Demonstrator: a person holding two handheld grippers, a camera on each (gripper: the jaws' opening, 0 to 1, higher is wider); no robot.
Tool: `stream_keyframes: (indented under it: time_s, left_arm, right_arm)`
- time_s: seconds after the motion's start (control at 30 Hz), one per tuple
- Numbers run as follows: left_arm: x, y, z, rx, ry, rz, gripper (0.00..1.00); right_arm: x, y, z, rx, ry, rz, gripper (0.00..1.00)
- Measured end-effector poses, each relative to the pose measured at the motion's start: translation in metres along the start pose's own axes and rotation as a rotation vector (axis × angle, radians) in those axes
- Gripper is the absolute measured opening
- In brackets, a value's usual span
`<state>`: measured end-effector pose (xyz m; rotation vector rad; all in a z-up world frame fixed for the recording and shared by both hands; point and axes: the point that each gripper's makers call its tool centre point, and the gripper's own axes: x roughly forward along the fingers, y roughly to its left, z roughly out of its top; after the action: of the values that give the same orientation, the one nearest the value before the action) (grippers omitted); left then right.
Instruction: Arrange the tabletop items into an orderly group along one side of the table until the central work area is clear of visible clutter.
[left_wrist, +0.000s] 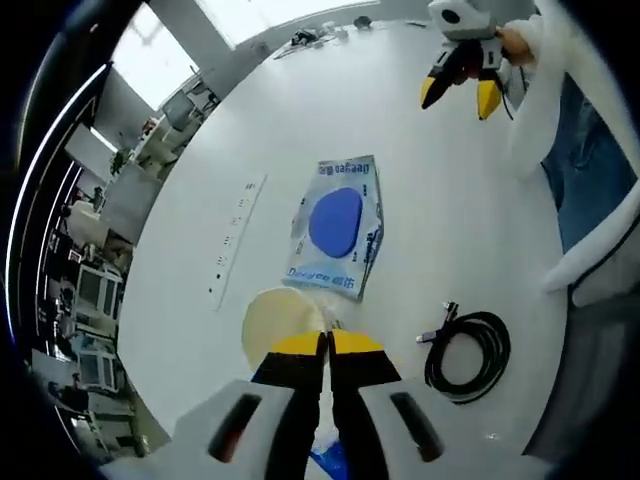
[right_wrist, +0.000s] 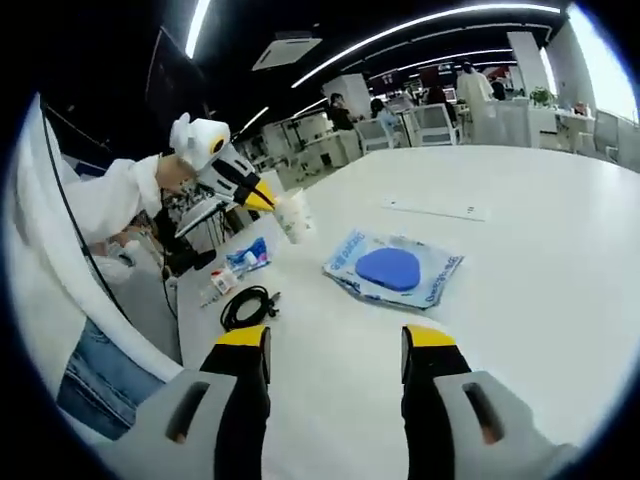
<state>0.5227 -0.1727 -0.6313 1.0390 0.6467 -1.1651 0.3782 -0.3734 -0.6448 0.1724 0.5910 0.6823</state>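
The left hand-held gripper (right_wrist: 268, 203) is clamped on a paper cup (right_wrist: 294, 217) (right hand-held gripper (right_wrist: 337, 350) apart), above the table (right_wrist: 520, 260).

Blue-printed packet (left_wrist: 338, 228), brand lettering on both ends seen upside down and blurred, not readable

White sleeve (right_wrist: 100, 205), blue jeans (right_wrist: 95, 385), yellow-tipped hand-held gripper (right_wrist: 335, 345)

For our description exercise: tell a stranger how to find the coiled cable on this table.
Start with the big white table. Find the flat clear packet with the blue oval inside, lying near the middle. The cable lies apart from it, nearer the table edge: a black loop with a metal plug, the only dark, round, coiled thing there.
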Motion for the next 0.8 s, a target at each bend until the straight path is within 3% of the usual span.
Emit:
stream_keyframes:
  time_s: [0.23,0.53,0.8]
  left_arm:
    - [0.013,0.006,0.002,-0.018,-0.003,-0.008,0.0]
    - [0.036,0.009,-0.017,-0.004,0.095,-0.006,0.0]
    - [0.043,0.007,-0.008,-0.047,0.072,-0.008,0.0]
  right_arm:
    - [-0.003,-0.004,-0.006,0.035,-0.003,-0.015,0.51]
    - [-0.004,-0.009,-0.011,0.067,-0.003,-0.027,0.49]
    - [-0.003,-0.012,-0.012,0.097,-0.01,-0.026,0.49]
